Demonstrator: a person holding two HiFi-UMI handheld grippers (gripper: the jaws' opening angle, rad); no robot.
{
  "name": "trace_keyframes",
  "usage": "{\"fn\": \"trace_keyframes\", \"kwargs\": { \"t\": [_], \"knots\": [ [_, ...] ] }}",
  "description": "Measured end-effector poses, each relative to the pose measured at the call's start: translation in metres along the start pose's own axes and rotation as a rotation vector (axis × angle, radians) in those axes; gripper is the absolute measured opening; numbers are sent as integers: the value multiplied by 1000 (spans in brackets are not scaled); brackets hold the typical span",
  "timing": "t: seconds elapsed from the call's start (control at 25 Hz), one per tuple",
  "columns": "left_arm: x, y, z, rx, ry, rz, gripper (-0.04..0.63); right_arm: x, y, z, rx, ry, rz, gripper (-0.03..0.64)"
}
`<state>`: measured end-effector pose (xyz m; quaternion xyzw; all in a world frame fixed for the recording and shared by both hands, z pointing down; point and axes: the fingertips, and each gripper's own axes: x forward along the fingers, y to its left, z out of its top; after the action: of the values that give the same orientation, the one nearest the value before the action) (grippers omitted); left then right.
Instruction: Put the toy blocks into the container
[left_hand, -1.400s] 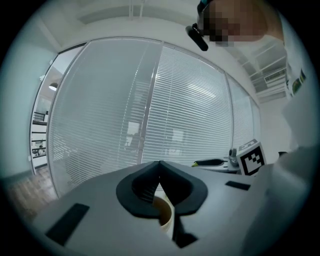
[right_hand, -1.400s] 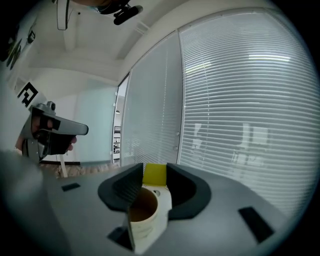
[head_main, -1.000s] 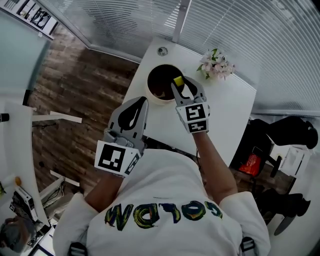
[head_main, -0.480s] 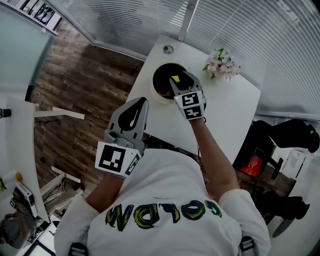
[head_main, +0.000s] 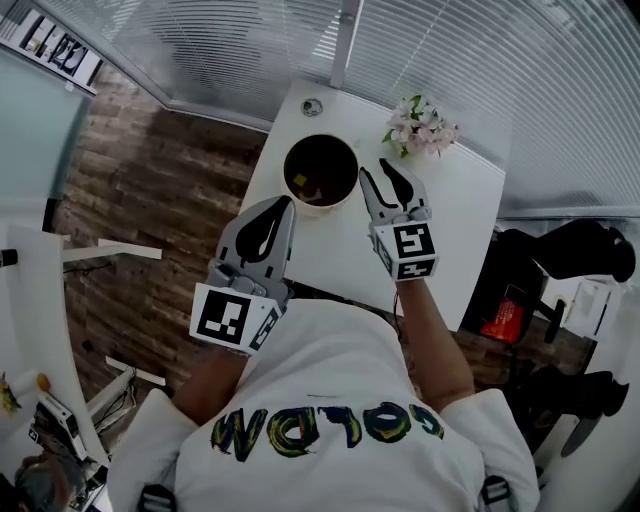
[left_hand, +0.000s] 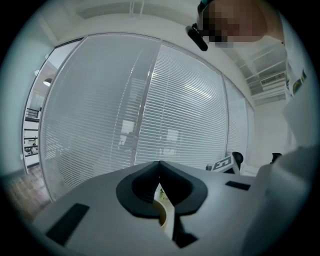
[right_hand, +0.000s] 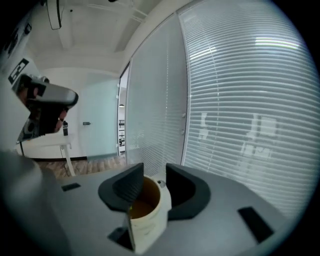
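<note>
The round cream container (head_main: 322, 206) with a dark inside stands on the white table (head_main: 455, 225). A yellow block (head_main: 299, 180) lies inside it at the left, among other dim pieces. My right gripper (head_main: 376, 170) hovers just right of the container's rim. It is open, its jaws have just been closing, and nothing is between them. In the right gripper view the container (right_hand: 147, 225) shows beyond the open jaws of the right gripper (right_hand: 152, 172). My left gripper (head_main: 290, 200) is shut and empty, near the table's front edge, below the container. In its own view the left gripper (left_hand: 159, 164) has its tips together.
A small bunch of pale flowers (head_main: 420, 125) stands at the back of the table, right of the container. A little round fitting (head_main: 312, 103) sits at the far left corner. Window blinds run behind the table. A dark chair and a red object (head_main: 497, 322) are at the right.
The yellow block left the right gripper's jaws and now lies in the container. The right gripper drew back from over the container to its right. The left gripper stayed put.
</note>
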<state>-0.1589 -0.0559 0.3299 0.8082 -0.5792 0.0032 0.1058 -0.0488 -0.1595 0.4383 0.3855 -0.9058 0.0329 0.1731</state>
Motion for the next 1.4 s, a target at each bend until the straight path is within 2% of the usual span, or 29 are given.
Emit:
{"fn": "trace_keyframes", "kwargs": {
  "t": [0.36, 0.6, 1.04, 1.4],
  "knots": [
    [37, -39, 13, 13, -26, -126, 8, -93, -33, 68, 26, -128, -100, 106],
    [58, -67, 26, 29, -42, -197, 8, -144, -53, 94, 32, -178, -173, 92],
    [78, -117, 48, 46, -75, -306, 8, -199, -70, 100, 40, -193, -265, 75],
    [82, -125, 52, 50, -71, -310, 8, -216, -76, 97, 36, -187, -308, 63]
  ]
}}
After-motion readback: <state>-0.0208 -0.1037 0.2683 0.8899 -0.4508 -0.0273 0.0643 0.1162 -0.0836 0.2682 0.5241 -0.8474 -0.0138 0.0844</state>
